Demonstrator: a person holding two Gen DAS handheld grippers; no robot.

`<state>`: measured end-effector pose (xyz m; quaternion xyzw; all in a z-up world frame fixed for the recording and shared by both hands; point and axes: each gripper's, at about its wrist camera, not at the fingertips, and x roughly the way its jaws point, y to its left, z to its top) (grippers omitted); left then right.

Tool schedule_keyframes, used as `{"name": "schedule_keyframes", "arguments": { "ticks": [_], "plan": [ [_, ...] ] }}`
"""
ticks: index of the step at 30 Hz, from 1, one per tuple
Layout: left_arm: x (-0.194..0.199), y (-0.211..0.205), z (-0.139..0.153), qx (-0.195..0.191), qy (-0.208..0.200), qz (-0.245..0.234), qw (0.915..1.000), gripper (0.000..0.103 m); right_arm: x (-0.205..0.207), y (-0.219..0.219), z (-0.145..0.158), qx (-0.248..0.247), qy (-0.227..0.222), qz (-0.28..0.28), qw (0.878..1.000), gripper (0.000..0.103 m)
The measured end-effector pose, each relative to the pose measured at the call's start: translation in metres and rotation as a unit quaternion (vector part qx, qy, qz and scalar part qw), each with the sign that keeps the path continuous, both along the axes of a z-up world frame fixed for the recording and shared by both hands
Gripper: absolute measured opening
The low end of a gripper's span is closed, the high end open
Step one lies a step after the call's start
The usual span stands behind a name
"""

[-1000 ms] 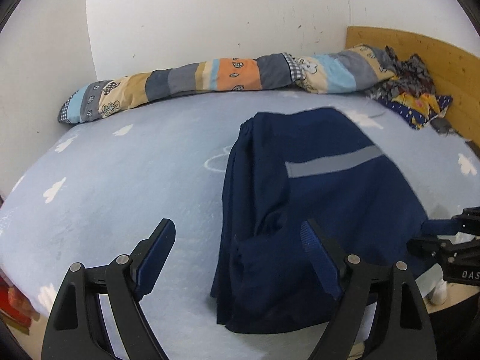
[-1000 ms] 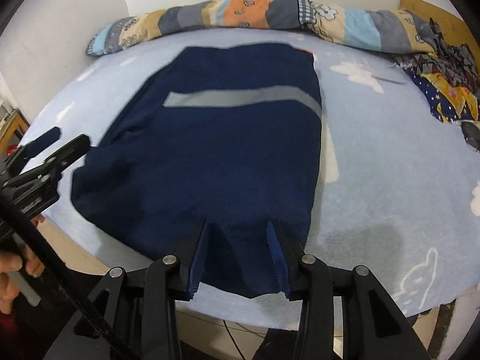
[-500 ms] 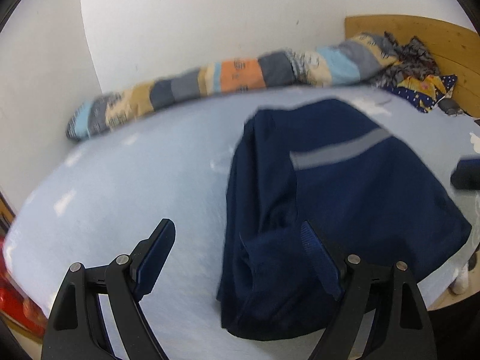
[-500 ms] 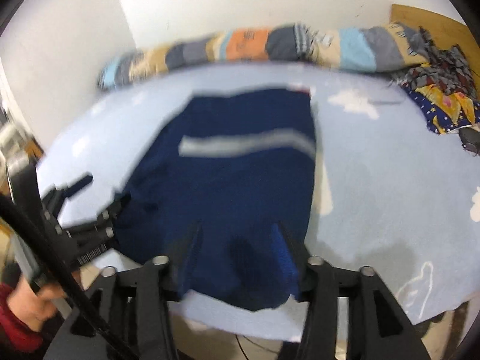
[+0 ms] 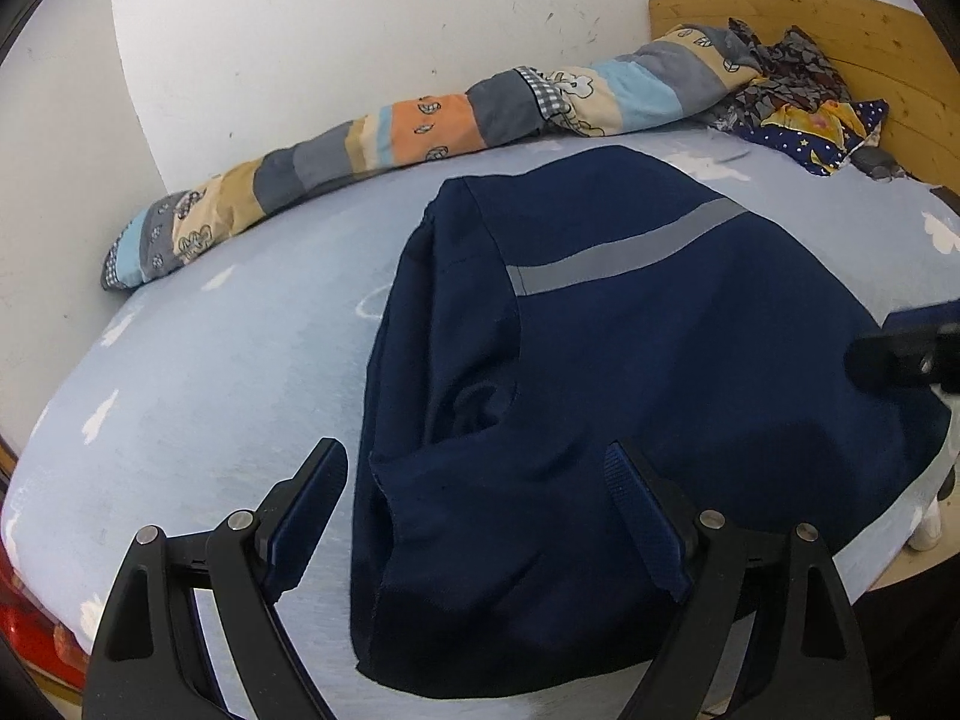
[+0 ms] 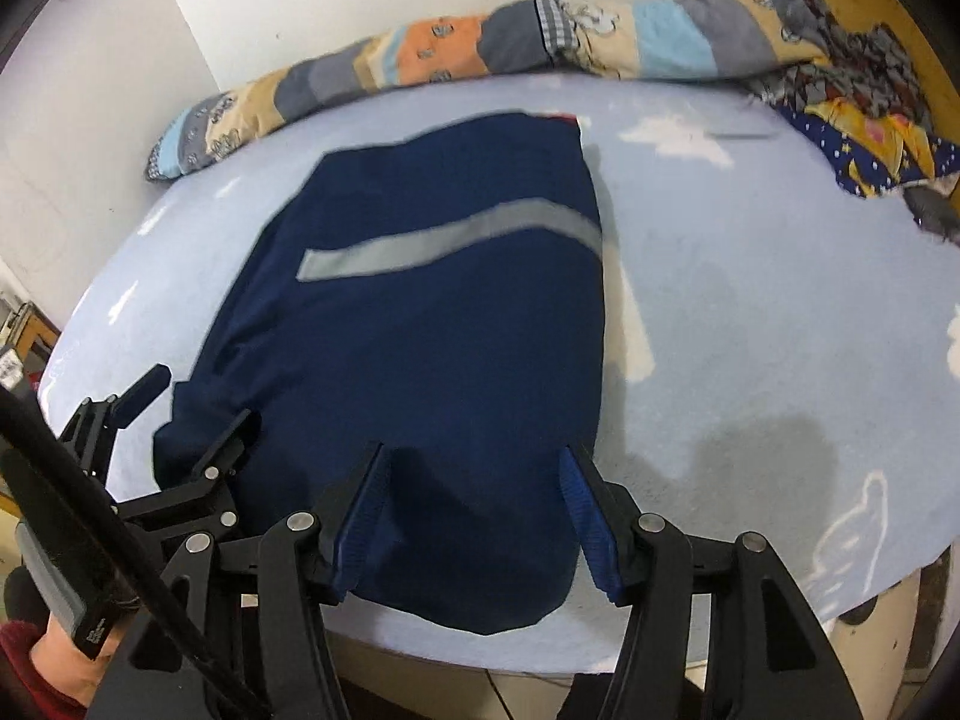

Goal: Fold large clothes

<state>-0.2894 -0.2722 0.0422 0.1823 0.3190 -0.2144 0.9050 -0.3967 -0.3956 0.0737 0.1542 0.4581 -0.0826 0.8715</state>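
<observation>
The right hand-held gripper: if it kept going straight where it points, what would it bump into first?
Most likely the navy garment spread on the bed. The right hand-held gripper tilts down with its jaws opening, and the garment's near hem lies between them, though how close is hard to judge.

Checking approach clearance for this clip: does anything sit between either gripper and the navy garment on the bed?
Nothing visible does. The left gripper hangs open over the navy garment near its edge; the right gripper, jaws opening, straddles its hem with only cloth between.

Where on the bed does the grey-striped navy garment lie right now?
The navy garment lies flat on the light blue bed sheet, its near hem at the bed's front edge, with the patchwork roll along the wall behind it.
</observation>
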Motion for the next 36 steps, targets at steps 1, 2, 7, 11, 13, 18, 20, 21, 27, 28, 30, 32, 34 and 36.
{"name": "schedule_keyframes", "arguments": {
  "ticks": [1,2,7,11,13,18,20,21,27,28,30,32,34,36],
  "plan": [
    [0.001,0.0,-0.001,-0.001,0.002,0.0,1.0,0.087,0.001,0.002,0.0,-0.009,0.001,0.002,1.0,0.065],
    [0.001,0.0,-0.001,-0.002,0.004,0.001,1.0,0.087,0.002,0.004,0.0,-0.019,0.003,0.004,1.0,0.065],
    [0.004,-0.001,-0.004,-0.005,0.009,0.002,0.9999,0.087,0.006,0.01,-0.003,-0.039,0.011,0.009,0.999,0.069],
    [0.004,-0.001,-0.006,-0.006,0.011,0.003,0.9999,0.087,0.008,0.011,-0.005,-0.046,0.015,0.011,0.999,0.071],
    [0.004,-0.002,-0.006,-0.006,0.011,0.003,0.9999,0.087,0.009,0.011,-0.006,-0.046,0.015,0.011,0.999,0.072],
    [0.004,-0.001,-0.007,-0.005,0.01,0.004,0.9999,0.088,0.01,0.013,-0.008,-0.05,0.016,0.012,0.999,0.072],
    [0.004,-0.001,-0.007,-0.006,0.01,0.004,0.9999,0.088,0.009,0.014,-0.008,-0.05,0.016,0.011,0.999,0.072],
    [0.004,-0.001,-0.007,-0.006,0.01,0.003,0.9999,0.088,0.009,0.014,-0.008,-0.051,0.016,0.011,0.999,0.072],
    [0.004,-0.001,-0.007,-0.005,0.009,0.003,0.9999,0.088,0.009,0.014,-0.008,-0.053,0.017,0.012,0.998,0.072],
    [0.004,-0.001,-0.007,-0.005,0.01,0.003,0.9999,0.088,0.009,0.014,-0.008,-0.052,0.017,0.012,0.998,0.073],
    [0.004,-0.001,-0.007,-0.004,0.008,0.003,1.0,0.088,0.01,0.014,-0.008,-0.051,0.017,0.013,0.998,0.074],
    [0.003,-0.001,-0.005,-0.003,0.006,0.003,1.0,0.088,0.01,0.014,-0.007,-0.05,0.017,0.012,0.999,0.075],
    [0.002,-0.002,-0.003,-0.003,0.003,0.001,1.0,0.088,0.01,0.015,-0.007,-0.049,0.016,0.012,0.999,0.075],
    [-0.001,-0.002,0.0,-0.002,-0.005,-0.002,1.0,0.088,0.01,0.014,-0.006,-0.046,0.014,0.01,0.999,0.075]
  ]
}}
